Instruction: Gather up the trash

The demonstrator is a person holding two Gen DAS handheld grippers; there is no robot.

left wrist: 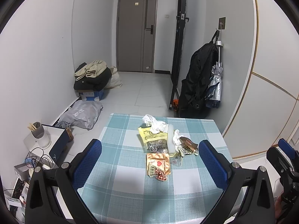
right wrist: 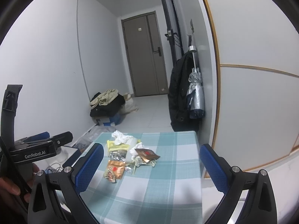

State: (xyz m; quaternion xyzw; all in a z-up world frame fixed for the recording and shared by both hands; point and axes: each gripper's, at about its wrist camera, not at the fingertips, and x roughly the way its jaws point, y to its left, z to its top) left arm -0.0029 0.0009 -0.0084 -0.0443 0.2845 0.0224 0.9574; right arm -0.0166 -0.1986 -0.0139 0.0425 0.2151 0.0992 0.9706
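On the teal-and-white checked tablecloth (left wrist: 130,190), a loose trash heap lies at twelve o'clock of both tools: crumpled white tissues (left wrist: 155,124), a yellow printed plastic bag (left wrist: 153,138), an orange heart-printed snack wrapper (left wrist: 158,165), a brown foil wrapper (right wrist: 146,154). The left gripper (left wrist: 150,165) and right gripper (right wrist: 151,169) hang above, fingers spread wide, empty.

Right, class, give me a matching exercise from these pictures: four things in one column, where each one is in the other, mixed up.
Things
1. orange wrapper
2. umbrella
3. crumpled tissue
4. pile of clothes

Places
A. on a blue box on the floor
B. hanging on the right wall
C. far end of the trash heap
D. near end of the trash heap

Pairs: 1-D, 2-B, 3-C, 4-A
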